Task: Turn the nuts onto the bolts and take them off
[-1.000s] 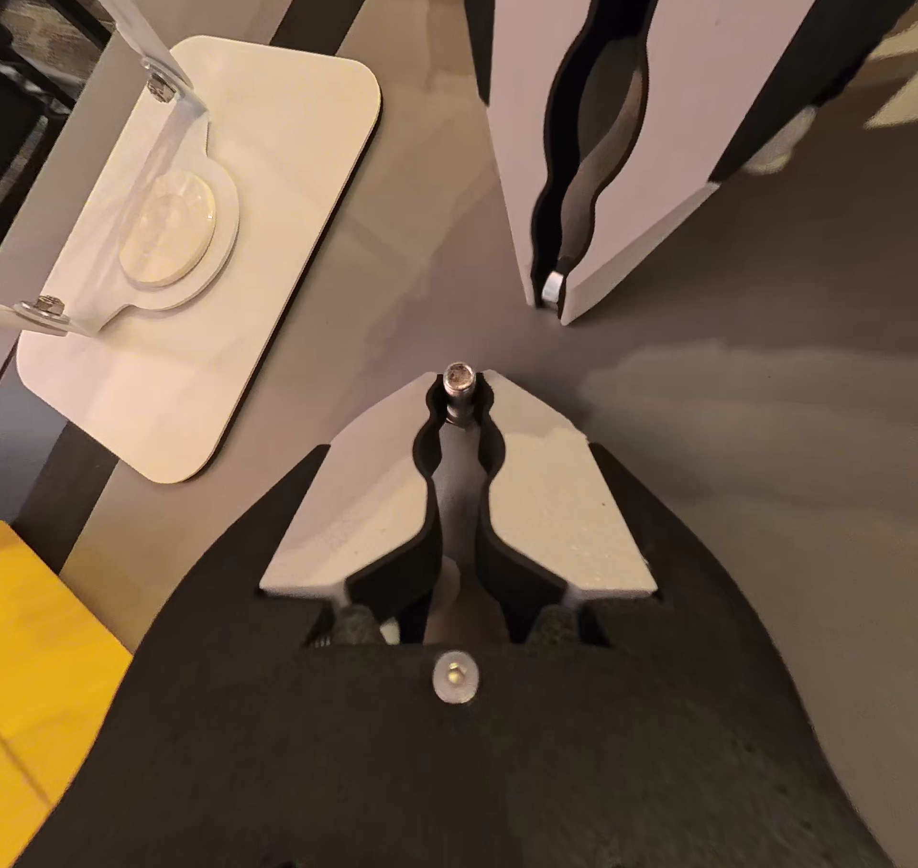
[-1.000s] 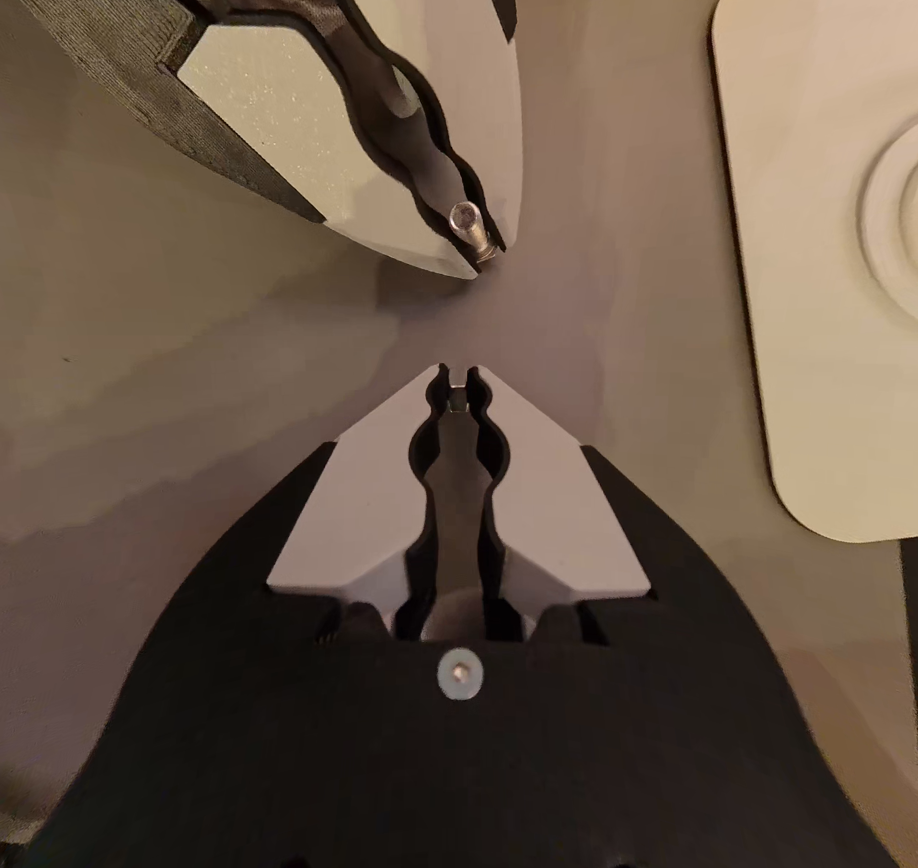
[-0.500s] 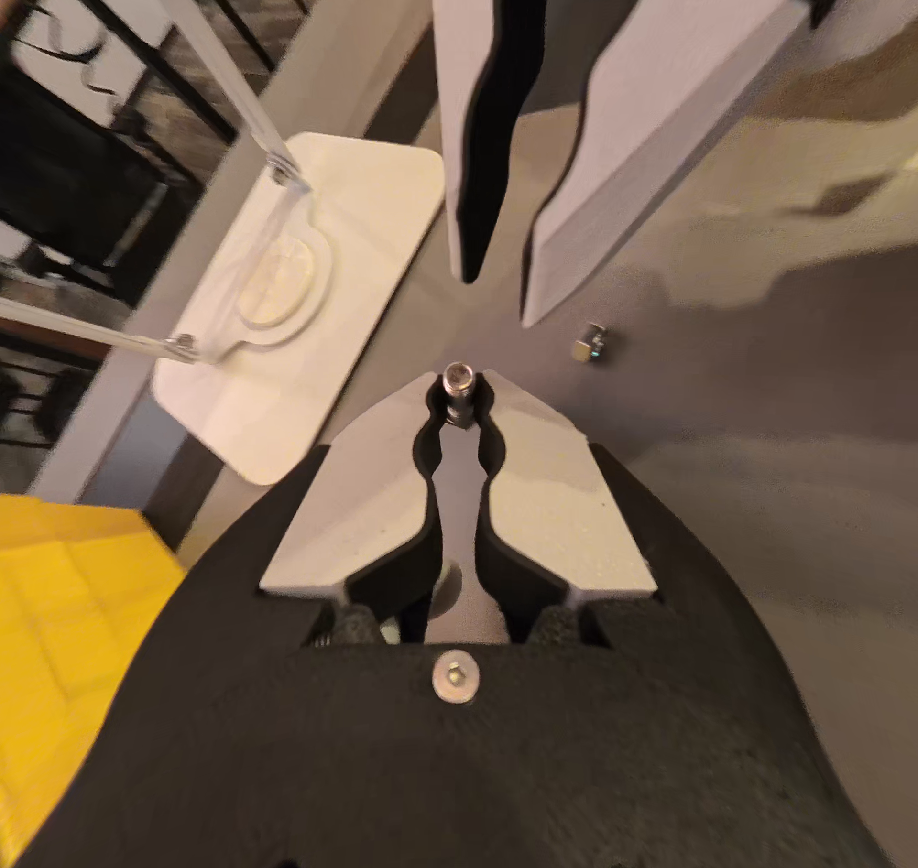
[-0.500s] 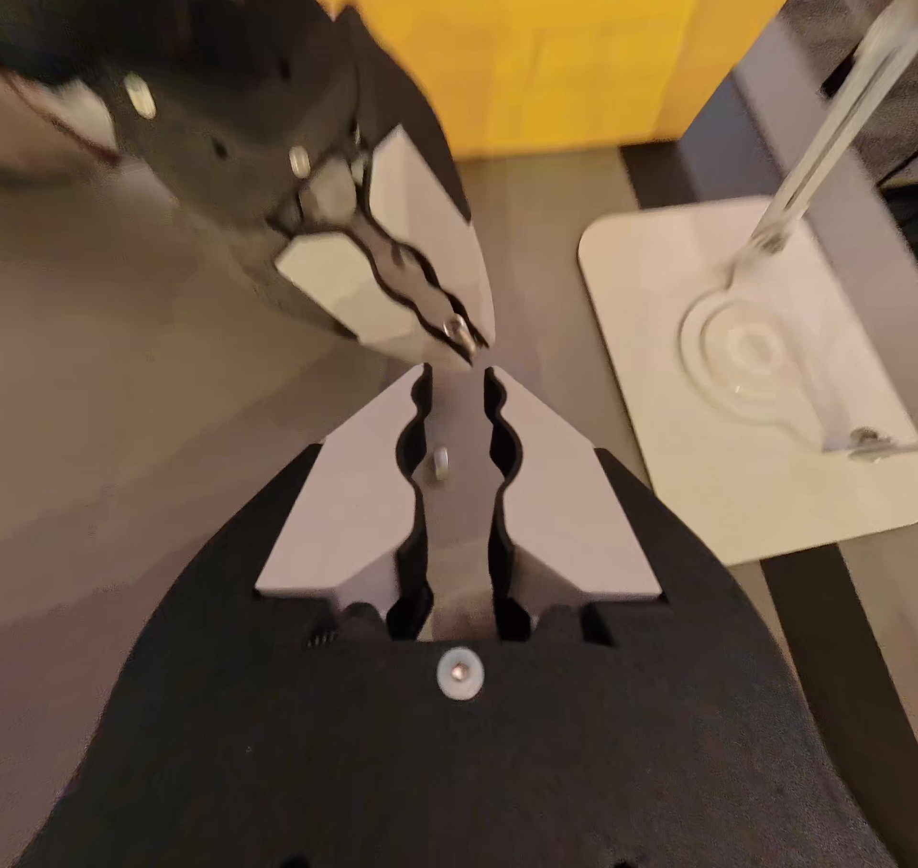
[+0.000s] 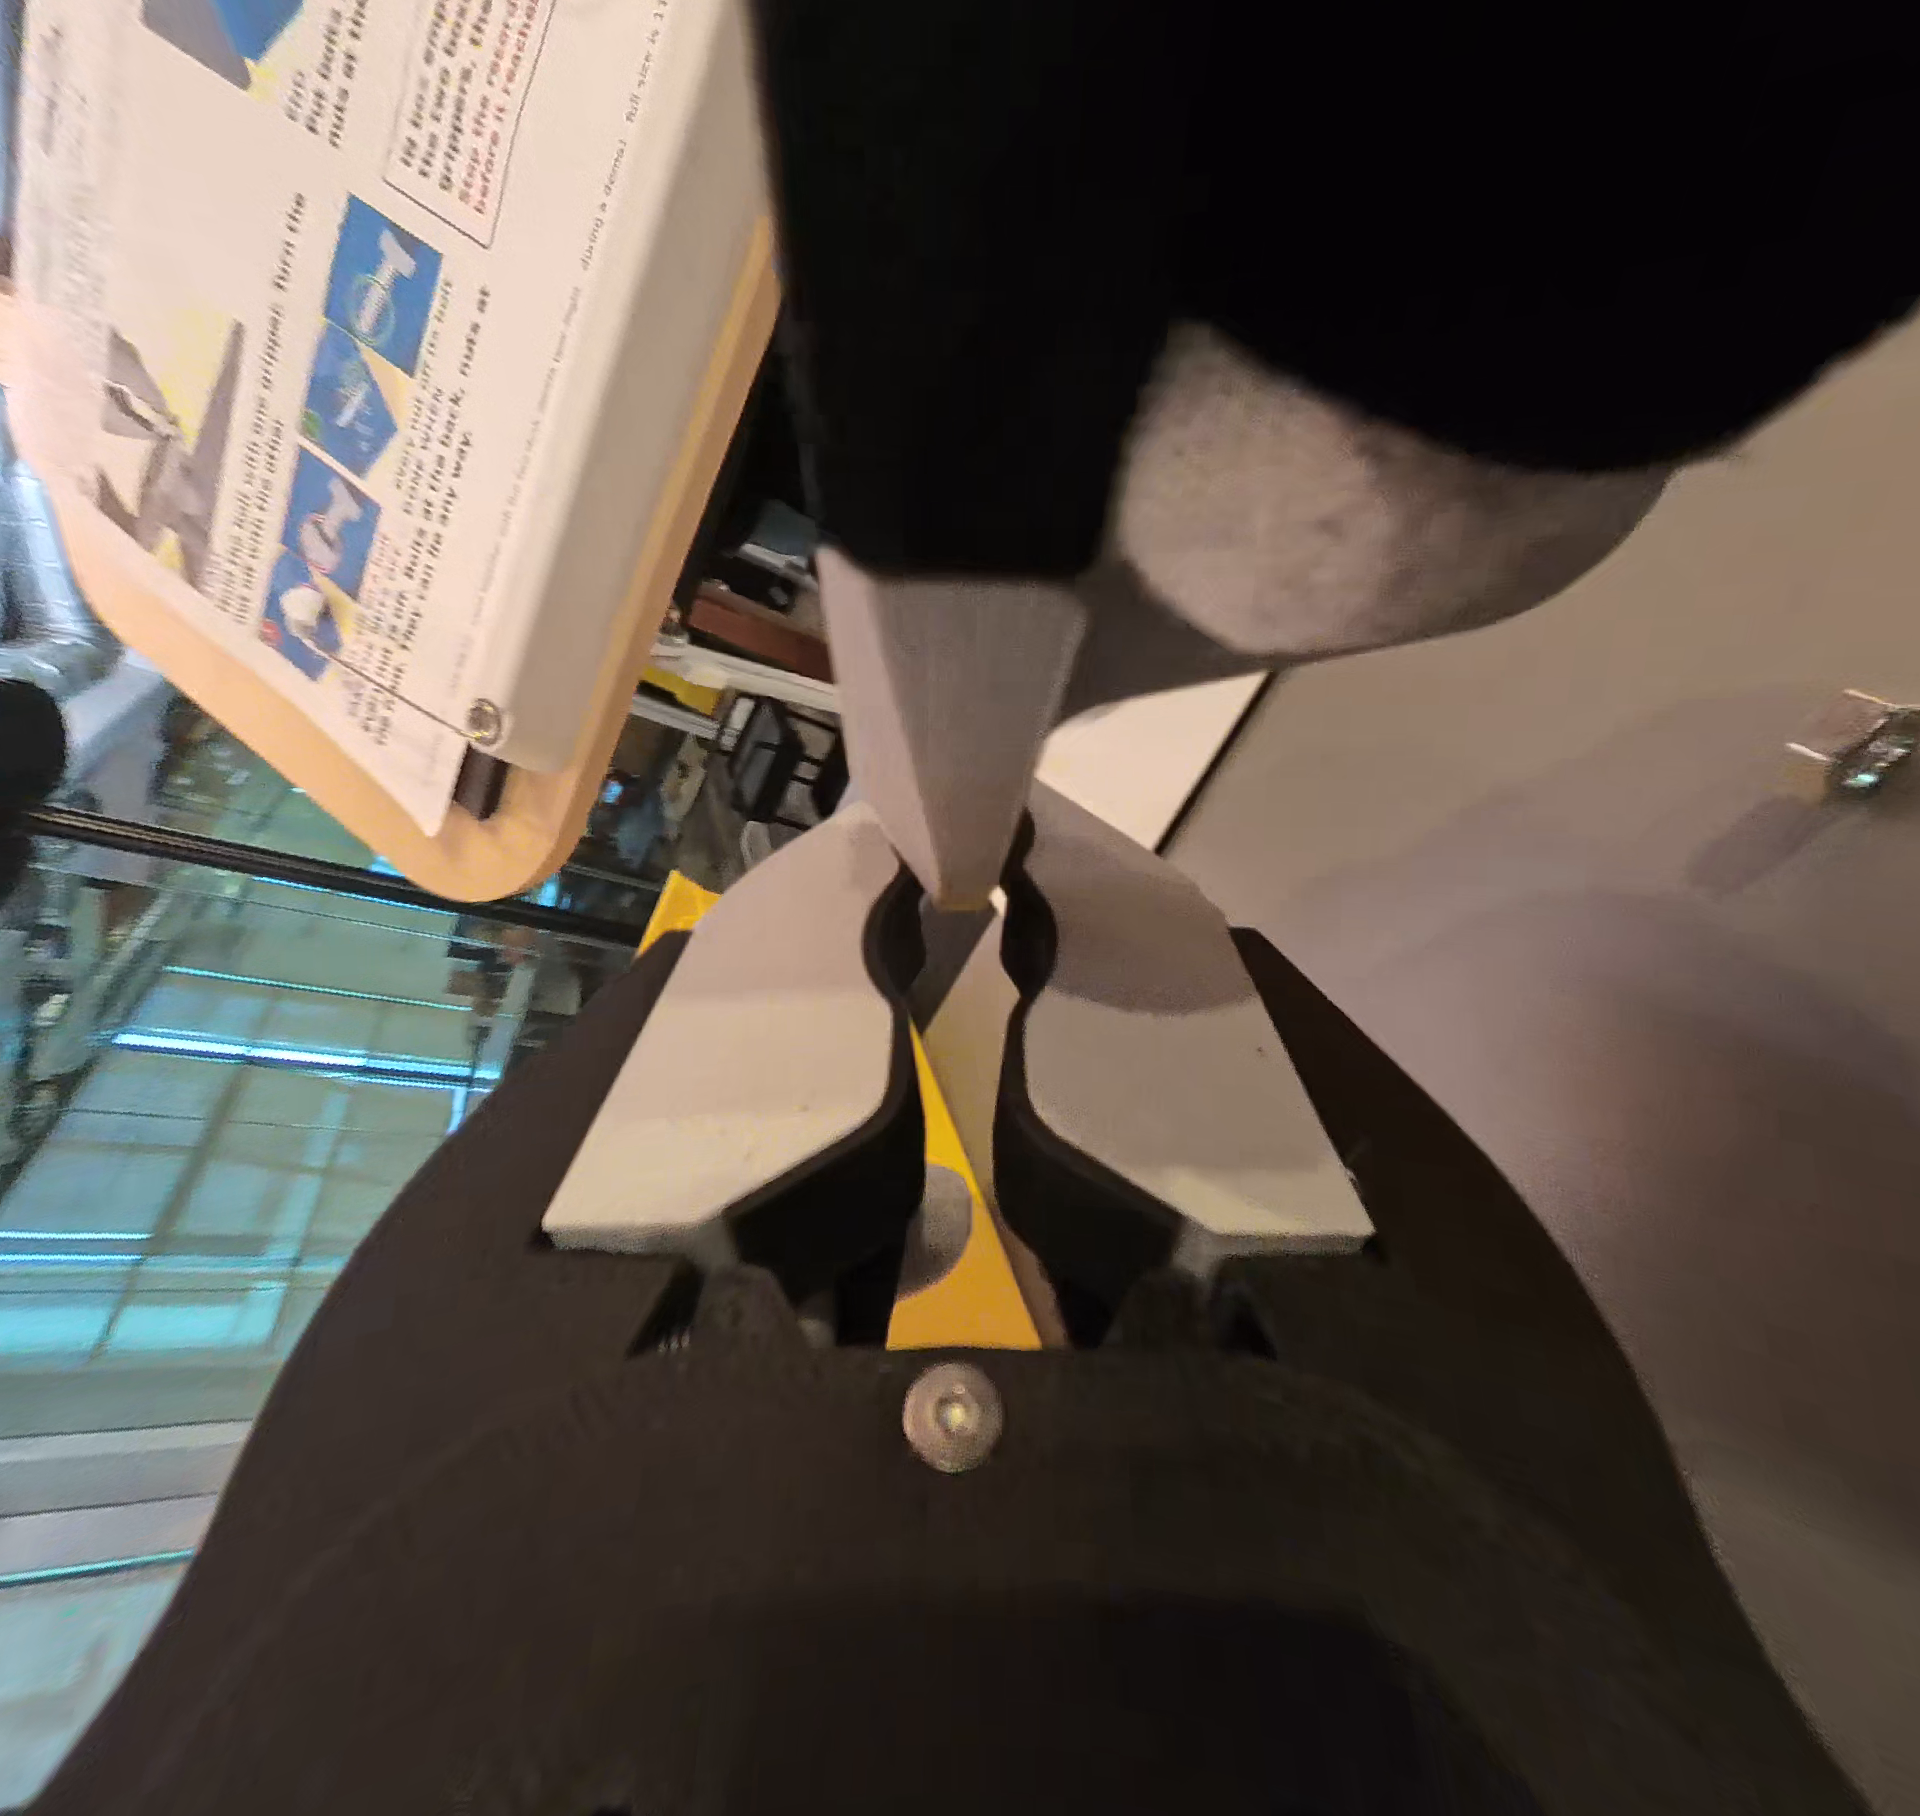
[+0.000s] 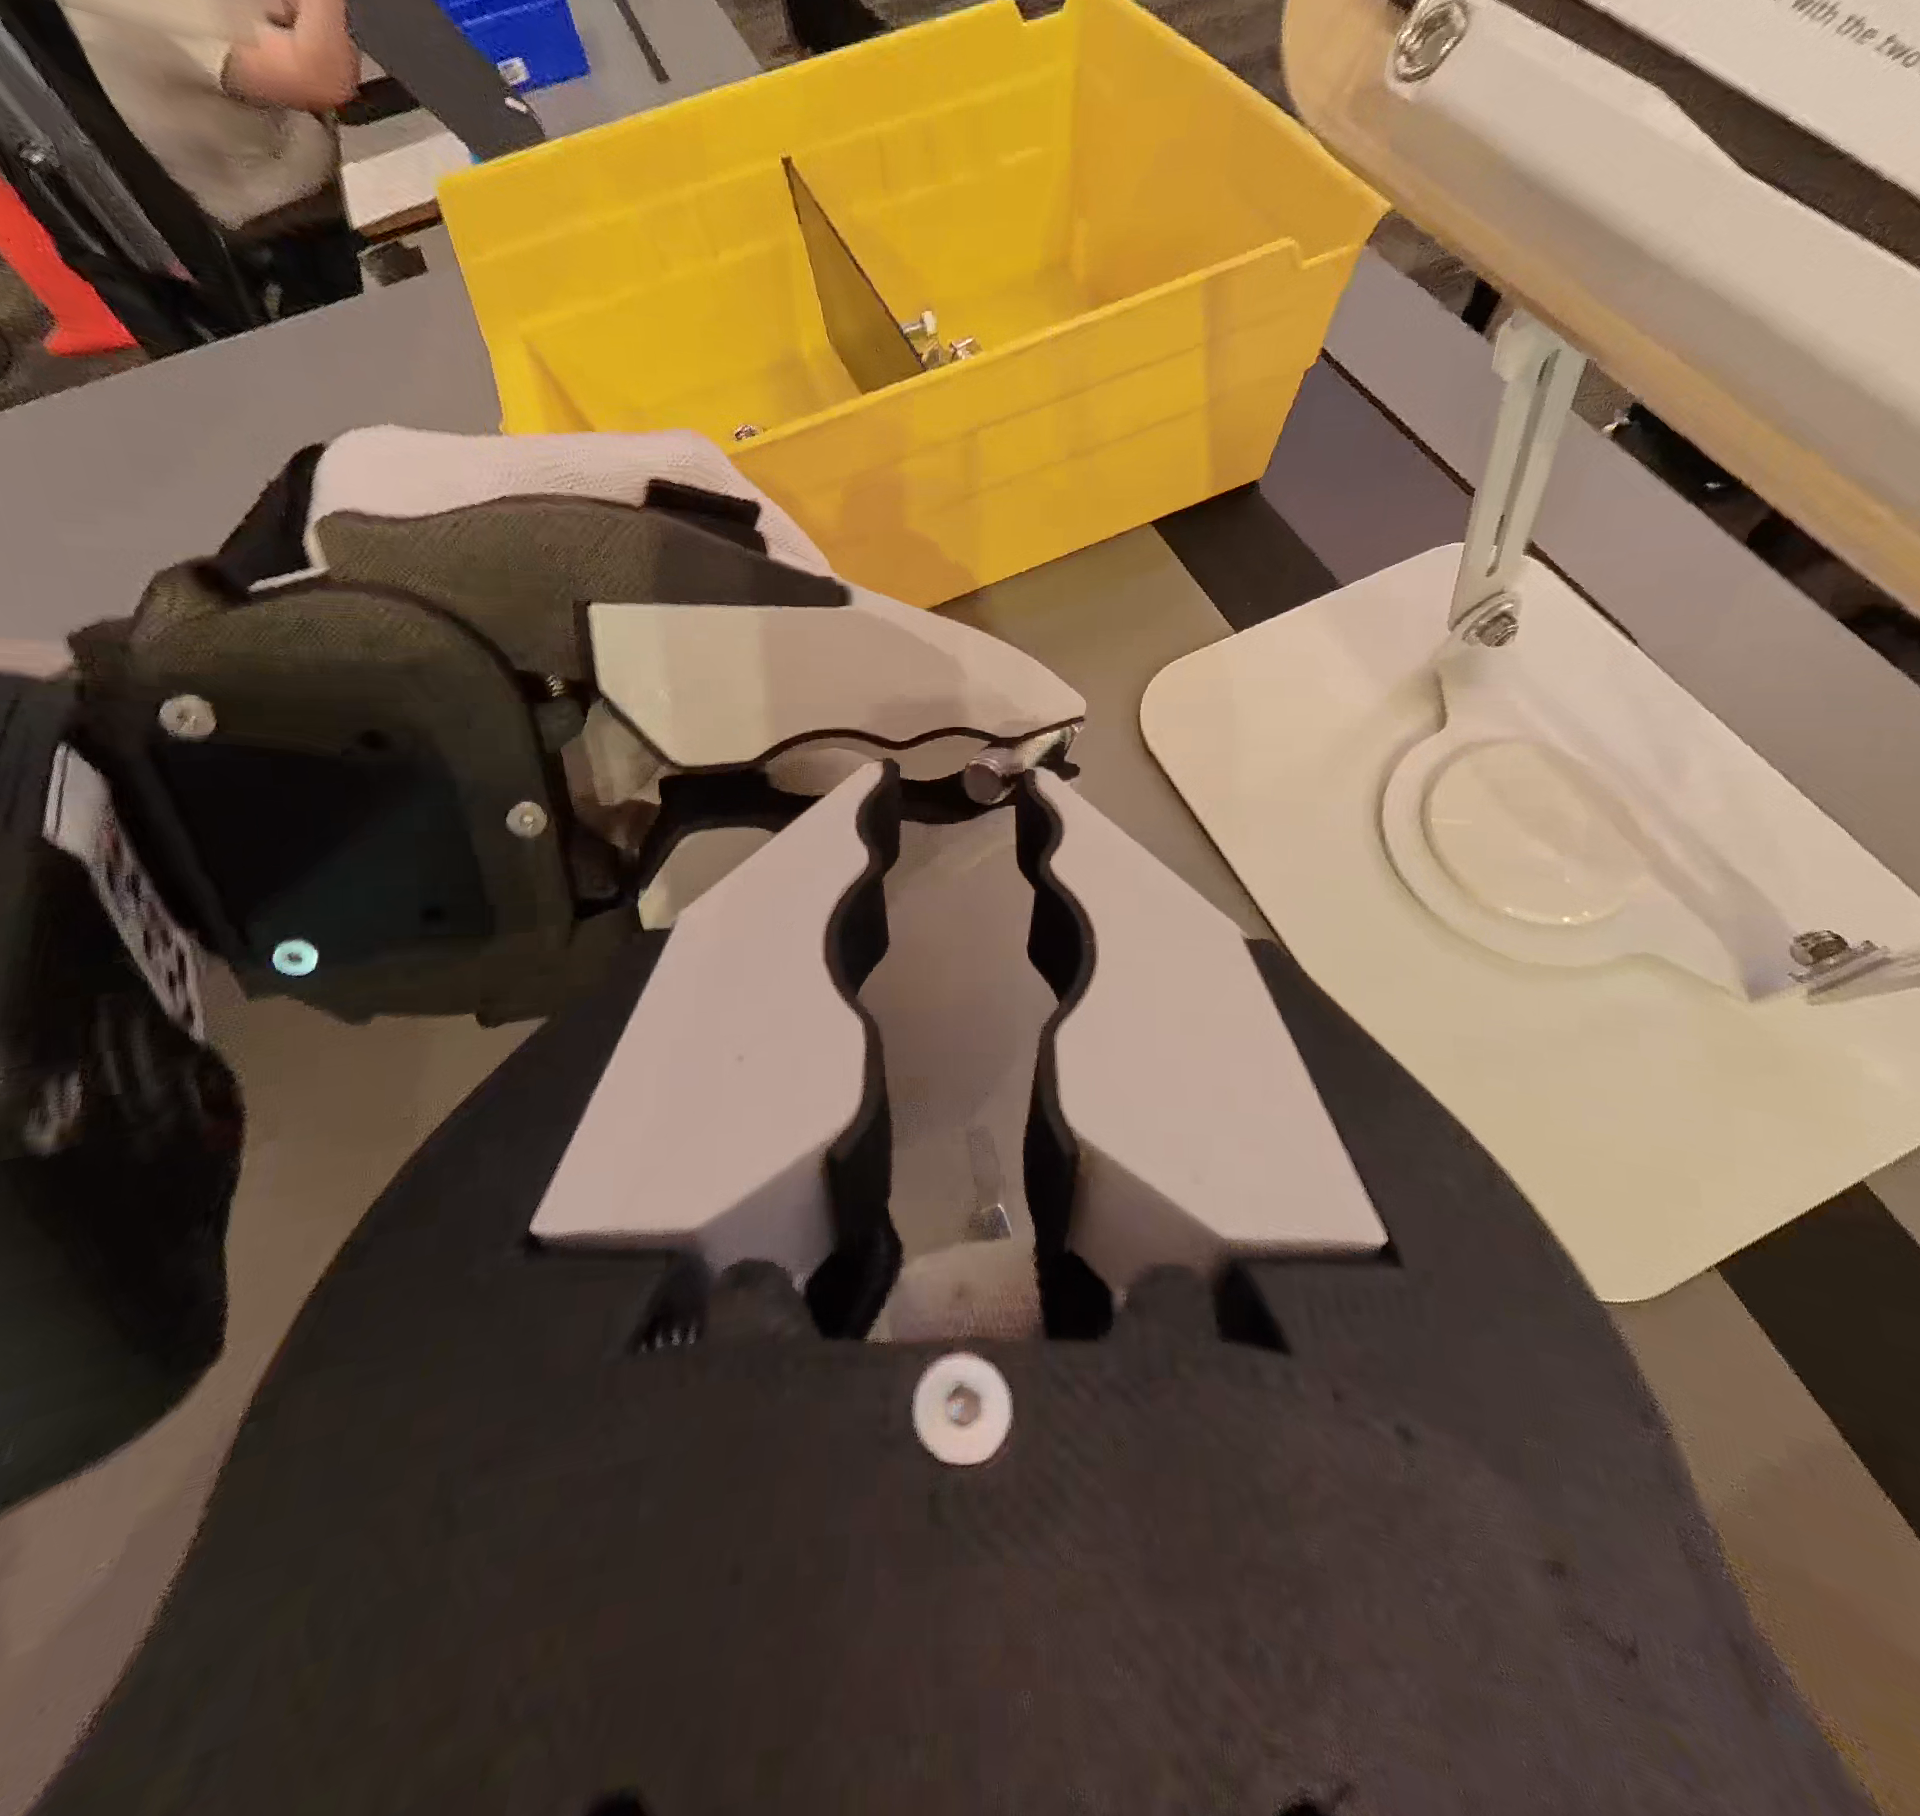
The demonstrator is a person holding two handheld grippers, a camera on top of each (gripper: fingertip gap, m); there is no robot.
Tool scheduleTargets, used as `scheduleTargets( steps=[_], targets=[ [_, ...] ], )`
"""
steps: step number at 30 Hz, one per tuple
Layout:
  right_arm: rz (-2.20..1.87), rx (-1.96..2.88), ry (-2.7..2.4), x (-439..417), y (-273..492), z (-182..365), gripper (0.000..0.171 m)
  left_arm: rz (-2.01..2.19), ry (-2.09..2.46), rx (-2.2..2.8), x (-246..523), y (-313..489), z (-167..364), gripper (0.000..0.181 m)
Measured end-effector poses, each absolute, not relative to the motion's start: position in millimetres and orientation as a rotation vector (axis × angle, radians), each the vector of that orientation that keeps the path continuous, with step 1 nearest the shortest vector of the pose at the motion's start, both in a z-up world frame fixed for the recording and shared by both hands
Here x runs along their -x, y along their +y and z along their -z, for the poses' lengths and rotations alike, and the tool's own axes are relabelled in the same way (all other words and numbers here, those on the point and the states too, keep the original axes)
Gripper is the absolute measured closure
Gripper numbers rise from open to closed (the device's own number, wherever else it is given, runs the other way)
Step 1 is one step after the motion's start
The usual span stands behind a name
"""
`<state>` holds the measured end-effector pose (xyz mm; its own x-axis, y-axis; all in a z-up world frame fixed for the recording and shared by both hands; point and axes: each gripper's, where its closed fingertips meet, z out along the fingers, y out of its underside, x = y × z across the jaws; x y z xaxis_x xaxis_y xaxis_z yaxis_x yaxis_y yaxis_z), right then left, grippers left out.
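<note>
The left tool [image 6: 1039,764] is clenched on a bolt [image 6: 982,782], held sideways just past the tips of the right tool [image 6: 956,790]. The right tool is released and holds nothing. A nut [image 5: 1860,753] lies loose on the grey surface [image 5: 1558,883], apart from both tools. The bolt's shown end looks bare, so this nut appears to be off it. More bolts [image 6: 935,332] sit in the yellow bin [image 6: 1143,416] behind. Judging by this, the loose nut waits to be picked up or put away, and the bin's pieces remain to be worked.
</note>
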<state>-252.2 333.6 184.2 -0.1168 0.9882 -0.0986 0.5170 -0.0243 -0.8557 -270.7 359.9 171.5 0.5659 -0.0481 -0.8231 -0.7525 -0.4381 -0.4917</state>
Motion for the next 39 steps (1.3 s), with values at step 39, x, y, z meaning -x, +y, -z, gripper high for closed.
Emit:
scheduleTargets(
  steps=[39],
  targets=[
    [-1.041, 1.38, -2.196, 165, 291, -194, 0.163, 0.227, 0.957, 1.747, 159, 315, -152, 0.16]
  ],
)
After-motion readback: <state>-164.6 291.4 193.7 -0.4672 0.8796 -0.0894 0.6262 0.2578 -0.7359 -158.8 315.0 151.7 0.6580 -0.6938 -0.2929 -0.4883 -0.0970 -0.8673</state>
